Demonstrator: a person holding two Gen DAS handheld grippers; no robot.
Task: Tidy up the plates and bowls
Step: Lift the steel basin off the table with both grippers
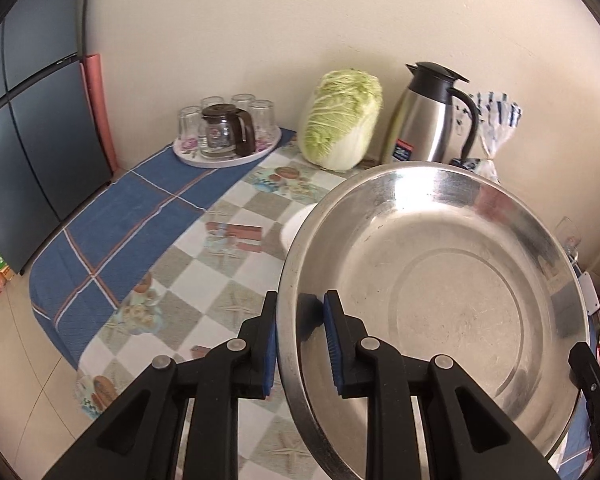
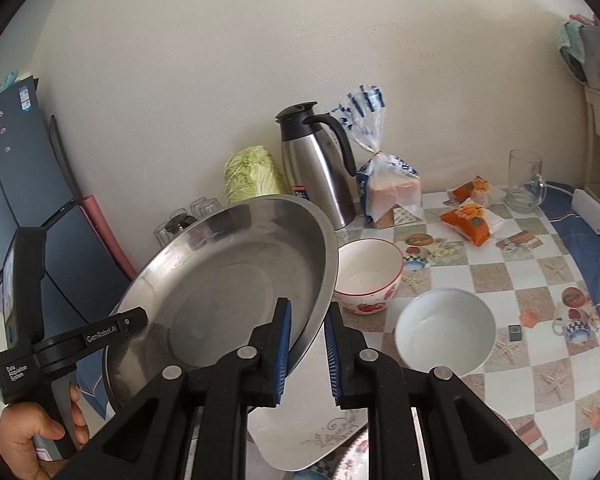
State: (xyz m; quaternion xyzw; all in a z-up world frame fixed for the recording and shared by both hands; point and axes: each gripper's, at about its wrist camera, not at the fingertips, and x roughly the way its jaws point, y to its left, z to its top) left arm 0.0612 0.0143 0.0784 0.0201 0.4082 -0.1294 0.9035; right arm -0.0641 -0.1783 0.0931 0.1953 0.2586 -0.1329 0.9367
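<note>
The steel basin (image 1: 440, 300) is held in the air above the bench (image 1: 204, 256), tilted, its hollow turned toward the cameras. The left gripper (image 1: 300, 344) and the right gripper (image 2: 307, 354) each have their fingers clenched on the thin rim, at about 8 and 4 o'clock. It looks light, stiff and slippery; the rim is probably the only good place to hold. Being round, it has no long axis.

The steel basin (image 1: 440, 304) hides most of a white bowl (image 1: 298, 228) behind its rim. The square plate (image 2: 300, 440) is largely covered by gripper arms. Upturned glasses (image 2: 188, 216) are partly masked by the basin.
</note>
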